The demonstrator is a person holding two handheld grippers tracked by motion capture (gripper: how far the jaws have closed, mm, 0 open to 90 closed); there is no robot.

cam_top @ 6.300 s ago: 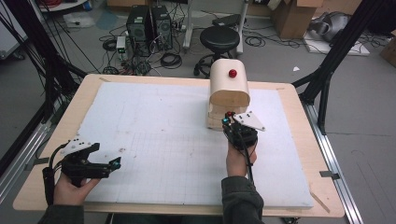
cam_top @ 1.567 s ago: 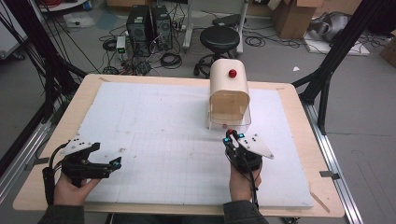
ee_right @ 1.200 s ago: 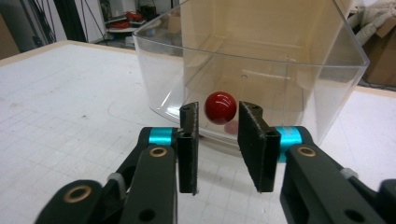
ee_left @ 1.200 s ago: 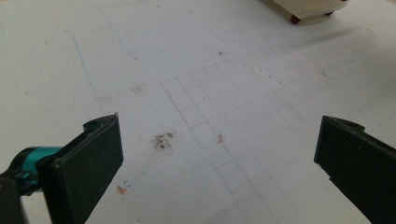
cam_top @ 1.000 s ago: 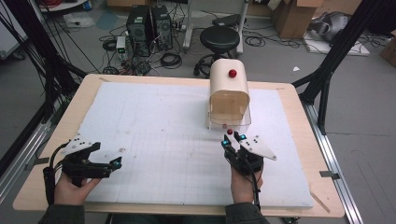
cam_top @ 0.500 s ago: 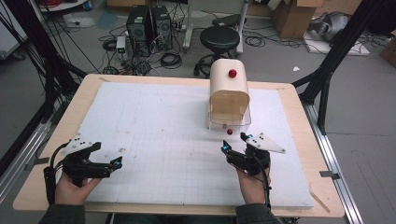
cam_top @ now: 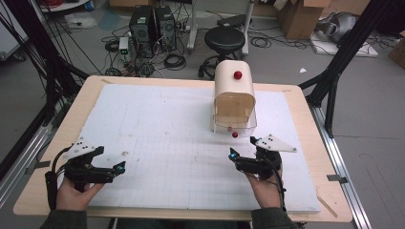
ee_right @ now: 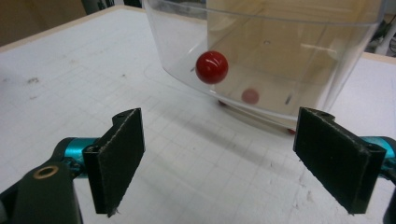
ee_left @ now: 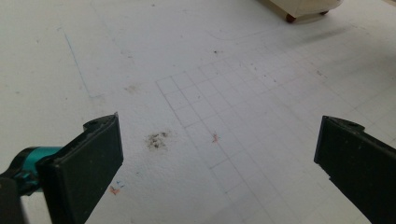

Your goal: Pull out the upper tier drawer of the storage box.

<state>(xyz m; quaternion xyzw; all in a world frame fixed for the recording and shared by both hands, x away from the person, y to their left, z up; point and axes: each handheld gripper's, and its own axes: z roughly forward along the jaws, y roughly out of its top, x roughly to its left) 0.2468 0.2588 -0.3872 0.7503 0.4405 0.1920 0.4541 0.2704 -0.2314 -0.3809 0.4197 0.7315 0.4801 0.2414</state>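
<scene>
Right gripper (cam_top: 242,151), near the tabletop's front edge toward its right side, has just been opening its jaws; they stand wide with nothing between them. Left gripper (cam_top: 119,167), at the front left corner, is also spread and empty. Just beyond the right gripper, a red knob (ee_right: 211,66) sits on the clear drawer (ee_right: 280,70), pulled out of the cream box (cam_top: 233,90) toward the far edge.

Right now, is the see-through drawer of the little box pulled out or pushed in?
Pulled out: the clear drawer sticks out in front of the cream box, red knob facing the open right gripper.
</scene>
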